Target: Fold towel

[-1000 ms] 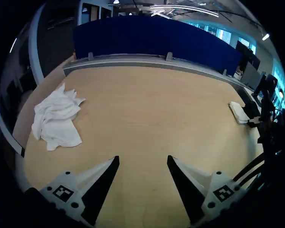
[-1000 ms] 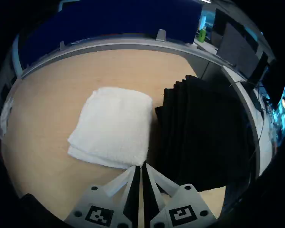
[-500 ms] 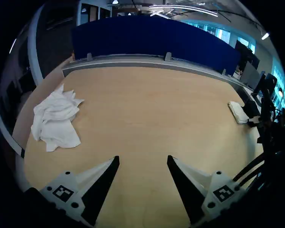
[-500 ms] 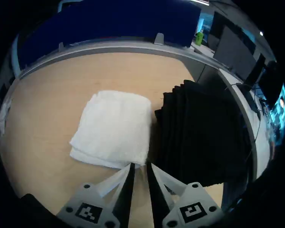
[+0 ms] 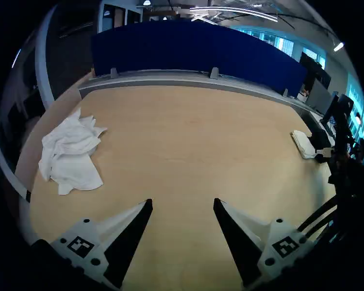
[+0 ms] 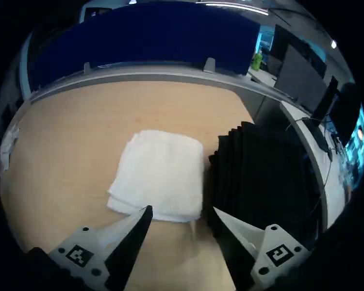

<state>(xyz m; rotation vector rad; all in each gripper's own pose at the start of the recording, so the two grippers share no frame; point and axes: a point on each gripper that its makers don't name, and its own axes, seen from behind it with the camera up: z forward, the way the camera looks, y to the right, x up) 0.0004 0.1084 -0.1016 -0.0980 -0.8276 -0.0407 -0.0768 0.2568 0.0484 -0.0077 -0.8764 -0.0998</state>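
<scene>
Folded towel (image 6: 160,182) beside black stack (image 6: 264,179), crumpled towel (image 5: 70,155) near desk (image 5: 196,136) edge

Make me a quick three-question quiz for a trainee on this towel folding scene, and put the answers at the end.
1. True or false: the right gripper is shut on the folded white towel.
2. In the right gripper view, what lies right beside the folded white towel? A: a black layered stack. B: a red bowl. C: an open laptop.
3. In the left gripper view, which towel is not yet folded, and on which side of the table does it lie?

Key
1. False: its jaws stand open at the towel's near edge.
2. A.
3. The crumpled white towel, on the left side in that view.
</scene>
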